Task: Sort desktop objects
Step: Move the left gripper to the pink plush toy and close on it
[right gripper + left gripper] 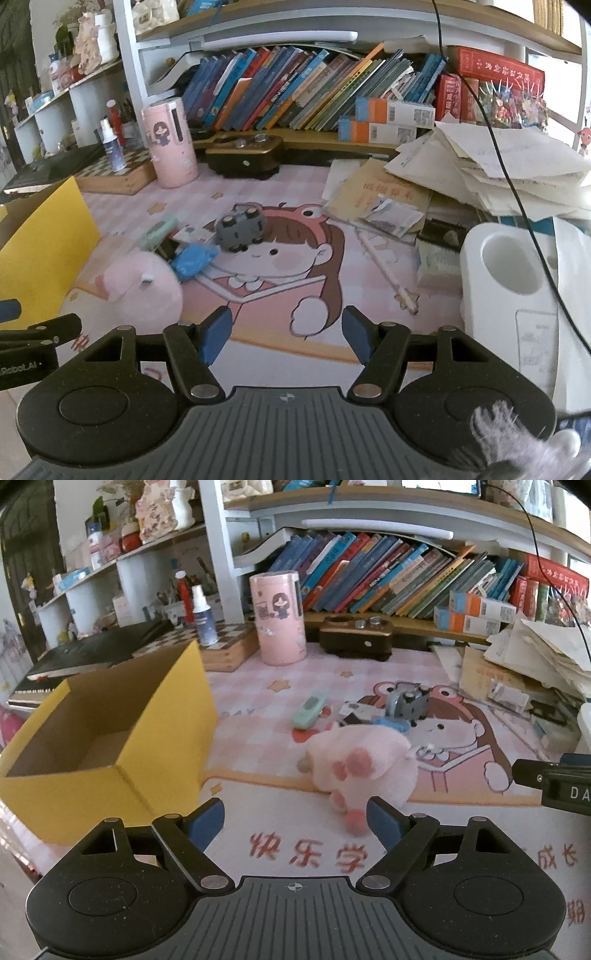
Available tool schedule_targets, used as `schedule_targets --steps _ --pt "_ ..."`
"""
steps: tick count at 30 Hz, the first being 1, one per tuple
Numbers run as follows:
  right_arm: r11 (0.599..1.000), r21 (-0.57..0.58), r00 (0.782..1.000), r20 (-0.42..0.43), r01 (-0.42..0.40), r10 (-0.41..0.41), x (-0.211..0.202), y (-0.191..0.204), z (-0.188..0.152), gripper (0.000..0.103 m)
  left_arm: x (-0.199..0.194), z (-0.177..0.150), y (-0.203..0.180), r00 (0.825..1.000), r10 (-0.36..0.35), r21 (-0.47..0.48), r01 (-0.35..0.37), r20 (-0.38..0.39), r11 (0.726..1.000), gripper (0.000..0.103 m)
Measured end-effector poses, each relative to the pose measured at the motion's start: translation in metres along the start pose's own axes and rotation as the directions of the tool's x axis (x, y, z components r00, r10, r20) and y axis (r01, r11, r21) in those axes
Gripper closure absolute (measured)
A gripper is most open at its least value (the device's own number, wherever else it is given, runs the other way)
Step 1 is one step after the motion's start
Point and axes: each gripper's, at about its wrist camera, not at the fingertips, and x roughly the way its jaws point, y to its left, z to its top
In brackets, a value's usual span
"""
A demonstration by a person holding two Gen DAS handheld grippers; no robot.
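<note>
An open yellow cardboard box (122, 746) stands at the left of the pink desk mat, its inside bare. A pink plush paw (364, 768) lies just ahead of my left gripper (295, 821), which is open with nothing between its blue pads. Behind the plush lie a mint green case (309, 709), a blue object (391, 724) and a grey toy car (408, 699). My right gripper (288, 334) is open and empty over the mat's cartoon print, with the grey toy car (240, 227), the blue object (192, 260) and the plush (136, 291) ahead and to its left.
A pink cylinder (279, 618), spray bottle (203, 616), chessboard box (221, 642) and dark wooden holder (356, 637) line the back under a bookshelf. Loose papers (480, 173) pile at the right beside a white container (513, 280). A black cable (498, 147) hangs there.
</note>
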Motion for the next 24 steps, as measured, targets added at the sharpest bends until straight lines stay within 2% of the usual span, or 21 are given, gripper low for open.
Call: schedule_targets --steps 15,24 --pt "1.000 0.015 0.999 -0.038 0.001 0.000 0.036 -0.019 0.016 0.039 0.040 0.019 -0.022 0.999 -0.010 0.020 0.011 -0.045 1.000 0.017" --pt "1.000 0.000 0.998 -0.062 -0.009 0.009 0.062 -0.021 0.027 0.039 0.056 0.031 -0.034 0.998 -0.052 0.034 0.052 -0.019 0.998 0.016"
